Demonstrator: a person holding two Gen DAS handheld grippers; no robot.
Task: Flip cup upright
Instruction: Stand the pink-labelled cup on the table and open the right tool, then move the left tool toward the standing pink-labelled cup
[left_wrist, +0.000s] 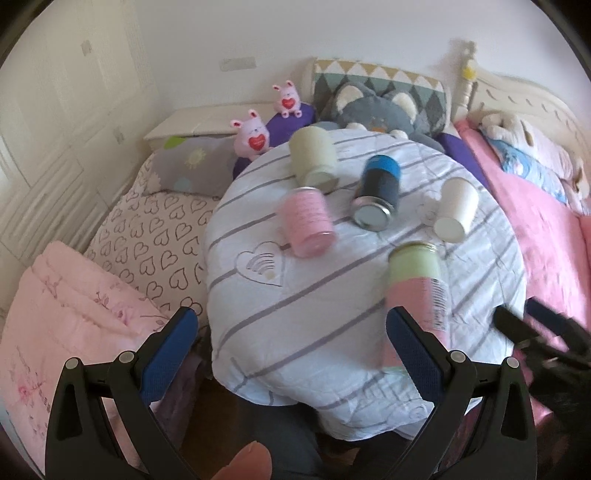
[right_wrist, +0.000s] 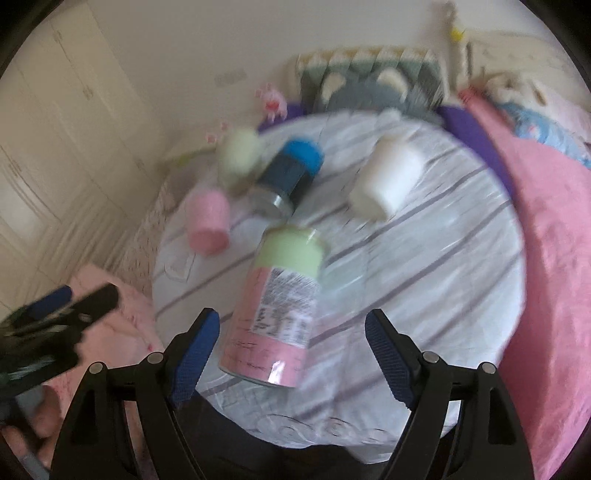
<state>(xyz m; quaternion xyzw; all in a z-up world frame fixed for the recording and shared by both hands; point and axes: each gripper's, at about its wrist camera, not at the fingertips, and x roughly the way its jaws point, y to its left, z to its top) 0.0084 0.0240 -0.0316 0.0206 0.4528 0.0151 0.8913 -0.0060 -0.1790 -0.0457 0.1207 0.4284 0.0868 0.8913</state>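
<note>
Here the right gripper (right_wrist: 291, 354) stands wide apart and empty at the bottom of its frame, the pink-and-green cup (right_wrist: 280, 306) lying on its side between its fingers, untouched. This looks like the approach: next it must close on the cup and tip it upright. The left gripper (left_wrist: 291, 354), also apart, holds nothing over the striped tabletop (left_wrist: 332, 295).

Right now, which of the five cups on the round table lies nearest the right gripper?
The pink-and-green cup, the two-toned one with a printed label. It lies on its side just ahead of the open right gripper; the other four lie farther back.
</note>
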